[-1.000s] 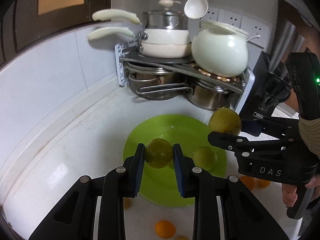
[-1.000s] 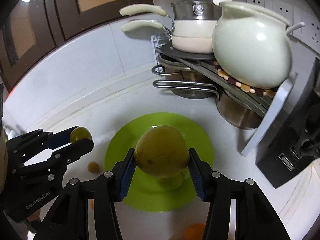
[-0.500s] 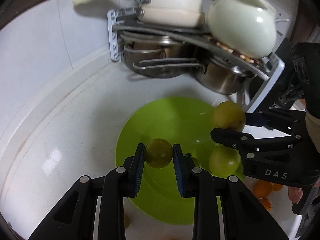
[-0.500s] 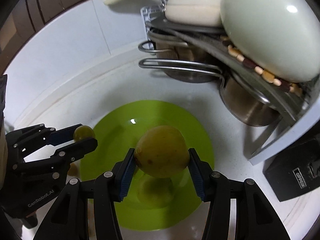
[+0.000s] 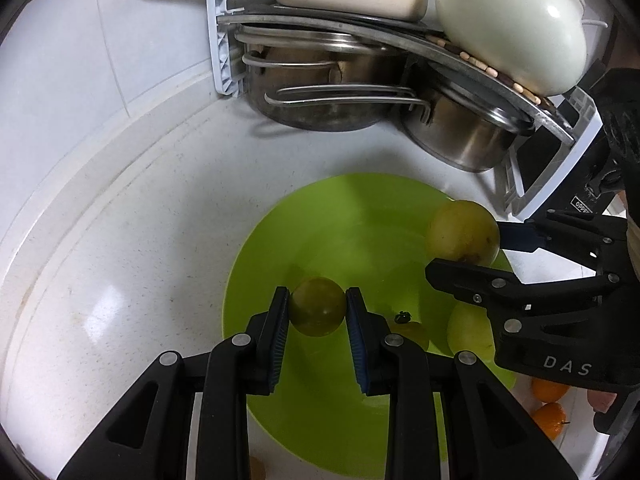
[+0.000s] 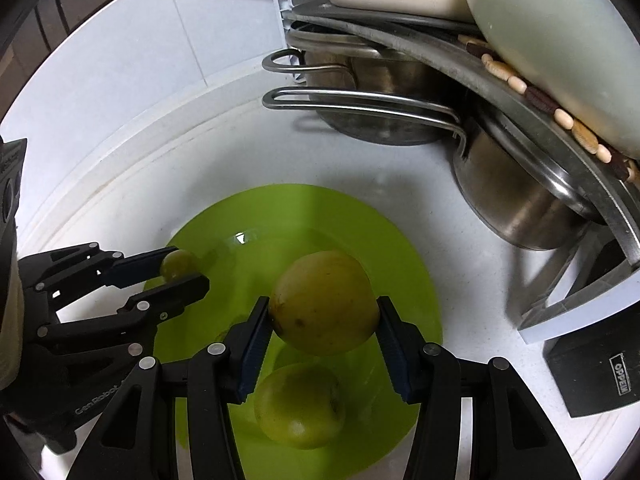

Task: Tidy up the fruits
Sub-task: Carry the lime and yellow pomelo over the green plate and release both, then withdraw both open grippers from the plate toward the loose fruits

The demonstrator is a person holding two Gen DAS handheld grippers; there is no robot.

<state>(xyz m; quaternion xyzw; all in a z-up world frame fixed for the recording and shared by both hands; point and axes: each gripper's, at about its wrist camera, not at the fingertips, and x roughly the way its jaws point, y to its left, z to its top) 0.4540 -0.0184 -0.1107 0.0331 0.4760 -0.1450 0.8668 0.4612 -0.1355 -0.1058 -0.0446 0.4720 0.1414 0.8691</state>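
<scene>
On green plate (image 6: pixel 416 280) — one yellow-green fruit (image 6: pixel 299 406).

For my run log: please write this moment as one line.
left gripper: holds small green fruit | right gripper: holds big yellow-green fruit | both above green plate

Bare green plate (image 6: pixel 404 248) ahead; pot rack (image 5: pixel 224 44) crowding behind, 1 pear (image 6: pixel 300 406) below.

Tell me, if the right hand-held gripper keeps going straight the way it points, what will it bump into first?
Probably the green plate. The right hand-held gripper holds a big yellow-green fruit over it, pointing downward. Another fruit lies nearer underneath; depth is unclear.
</scene>
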